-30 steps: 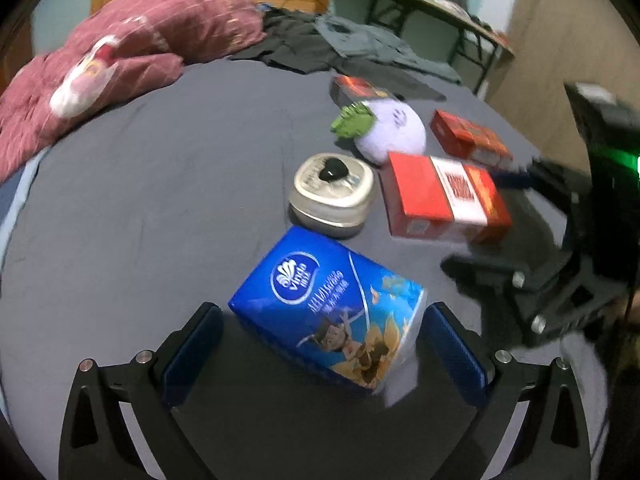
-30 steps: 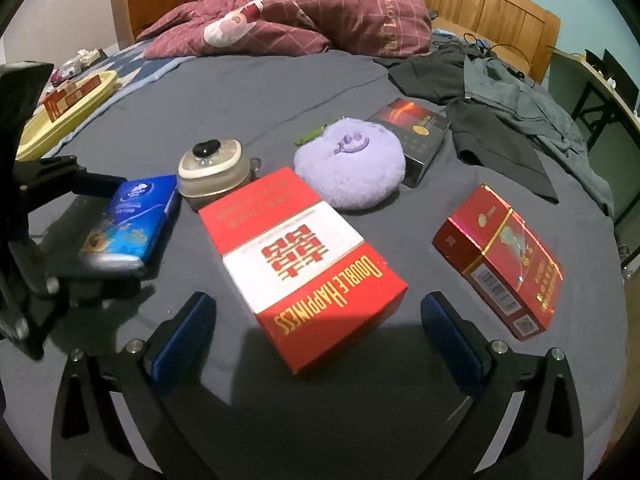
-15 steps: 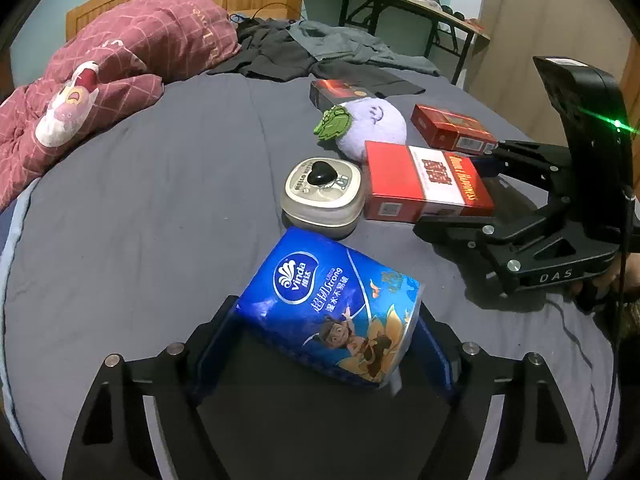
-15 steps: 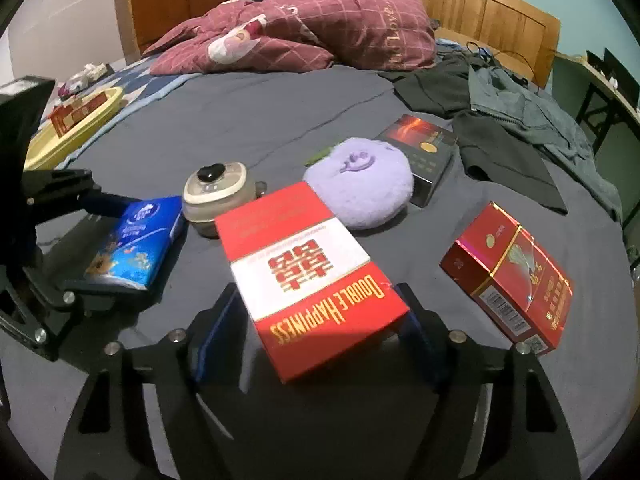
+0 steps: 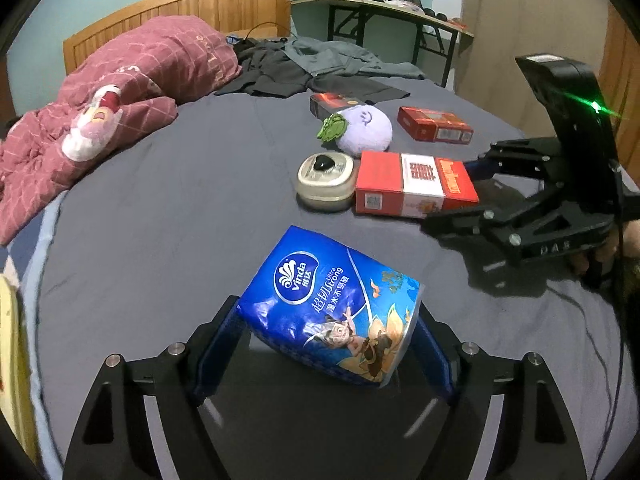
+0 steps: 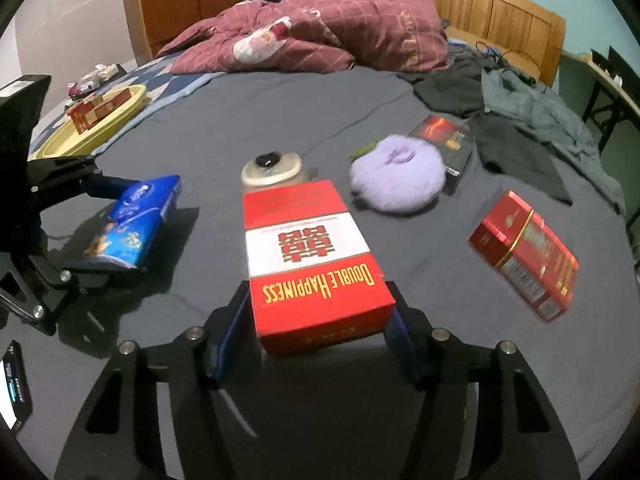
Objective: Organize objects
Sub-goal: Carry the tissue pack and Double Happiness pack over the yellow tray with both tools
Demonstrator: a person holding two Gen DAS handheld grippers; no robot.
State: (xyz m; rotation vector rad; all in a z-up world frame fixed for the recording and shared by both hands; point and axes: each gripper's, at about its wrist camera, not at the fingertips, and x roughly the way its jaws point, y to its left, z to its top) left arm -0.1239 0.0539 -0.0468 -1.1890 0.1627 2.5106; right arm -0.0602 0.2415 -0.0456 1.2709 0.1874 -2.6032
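My left gripper (image 5: 326, 354) is shut on a blue Vinda tissue pack (image 5: 332, 308) and holds it above the grey bed; the pack also shows in the right wrist view (image 6: 134, 224). My right gripper (image 6: 316, 336) is shut on a red and white Double Happiness carton (image 6: 312, 256), lifted off the sheet; the carton also shows in the left wrist view (image 5: 412, 188). A round cream tin (image 5: 325, 176) with a black knob, a purple plush toy (image 5: 362, 128), a dark red box (image 5: 334, 104) and a red carton (image 5: 434, 124) lie on the bed.
A yellow tray (image 6: 92, 128) holding red boxes sits at the bed's left edge. A maroon quilt (image 6: 320, 36) and dark clothes (image 6: 512, 112) lie at the headboard end. A desk (image 5: 384, 8) stands beyond the bed.
Both grippers closed from open onto their objects and lifted them: the left raised the tissue pack, the right raised the Double Happiness carton off the bed.
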